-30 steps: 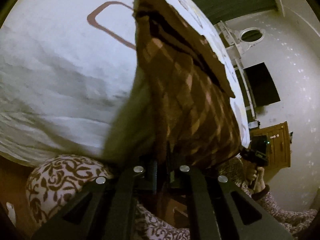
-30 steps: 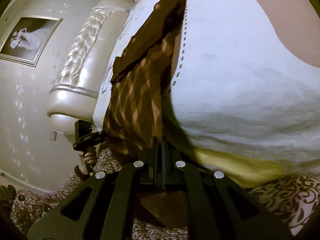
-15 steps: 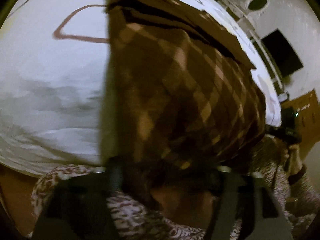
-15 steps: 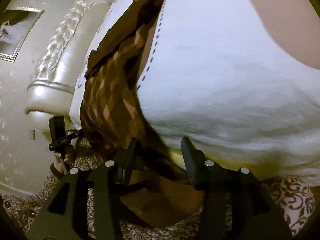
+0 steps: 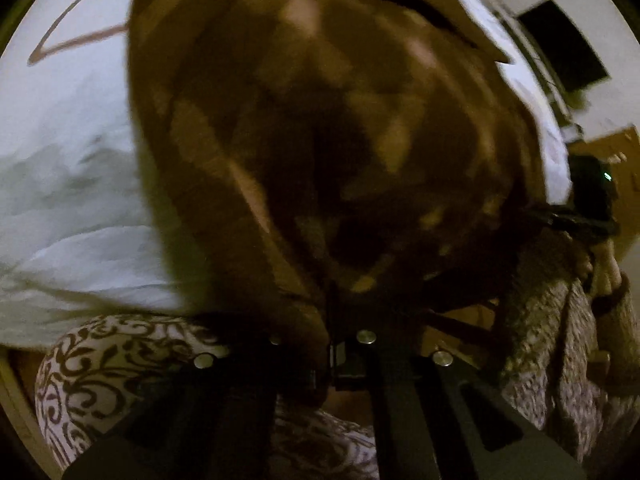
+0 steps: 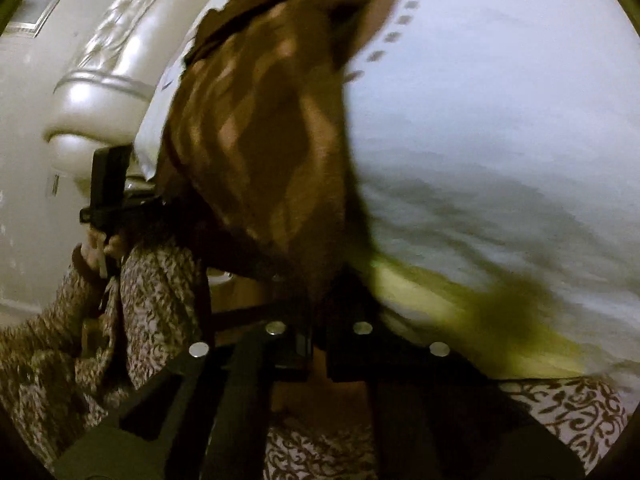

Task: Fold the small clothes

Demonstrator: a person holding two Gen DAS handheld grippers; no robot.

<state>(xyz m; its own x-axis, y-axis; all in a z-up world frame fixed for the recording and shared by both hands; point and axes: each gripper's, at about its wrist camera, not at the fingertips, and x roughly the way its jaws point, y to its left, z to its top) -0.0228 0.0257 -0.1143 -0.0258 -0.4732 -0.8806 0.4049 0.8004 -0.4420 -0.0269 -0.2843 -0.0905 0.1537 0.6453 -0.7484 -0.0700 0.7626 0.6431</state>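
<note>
Brown checked cloth (image 5: 320, 128) is clamped in both left (image 5: 330, 336) and right gripper (image 6: 316, 332) jaws above white bedsheet (image 6: 500, 120)

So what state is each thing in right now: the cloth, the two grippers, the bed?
Brown cloth: lifted at its near edge, the rest draped on the bed, blurred.
Left gripper: shut on the cloth.
Right gripper: shut on the cloth.
Bed sheet: white, spread out, wrinkled near the front edge.

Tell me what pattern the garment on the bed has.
Brown garment with lighter tan diamond checks, clearest in the right wrist view.
</note>
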